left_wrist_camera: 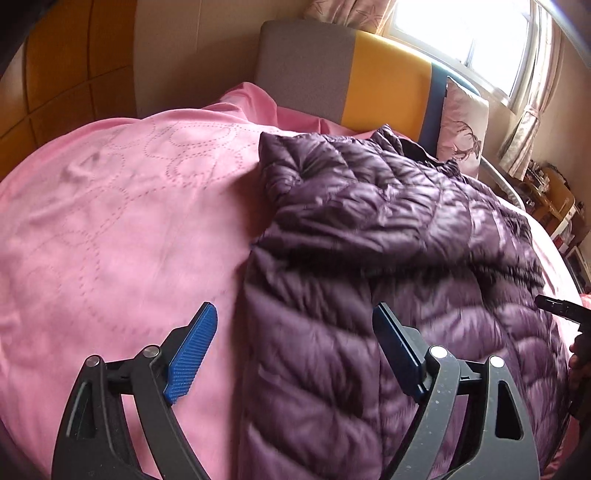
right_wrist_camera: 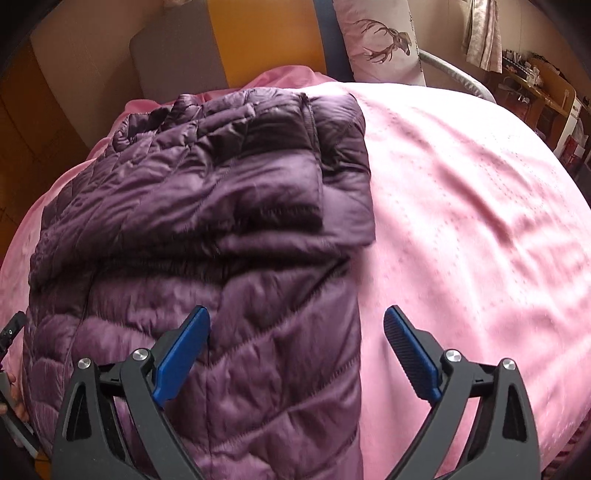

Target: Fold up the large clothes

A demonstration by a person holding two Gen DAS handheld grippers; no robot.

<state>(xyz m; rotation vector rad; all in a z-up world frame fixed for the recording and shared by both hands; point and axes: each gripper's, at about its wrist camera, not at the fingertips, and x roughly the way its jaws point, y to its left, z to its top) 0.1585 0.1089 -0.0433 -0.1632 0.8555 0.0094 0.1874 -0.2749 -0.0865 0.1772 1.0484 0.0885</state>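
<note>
A purple quilted down jacket [left_wrist_camera: 388, 236] lies on a pink bedspread [left_wrist_camera: 122, 229], its sleeves folded in across the body. My left gripper [left_wrist_camera: 295, 314] is open and empty, hovering over the jacket's left edge near the hem. The jacket also shows in the right wrist view [right_wrist_camera: 207, 221]. My right gripper [right_wrist_camera: 297, 317] is open and empty, over the jacket's right edge near the hem. The tip of the right gripper shows at the right edge of the left wrist view [left_wrist_camera: 557, 308].
The pink bedspread [right_wrist_camera: 461, 203] covers the whole bed. A grey, yellow and blue headboard [left_wrist_camera: 354, 74] stands at the far end, with a deer-print pillow [left_wrist_camera: 461, 125] against it. A window with curtains [left_wrist_camera: 476, 33] and a cluttered desk [left_wrist_camera: 554, 199] are at the right.
</note>
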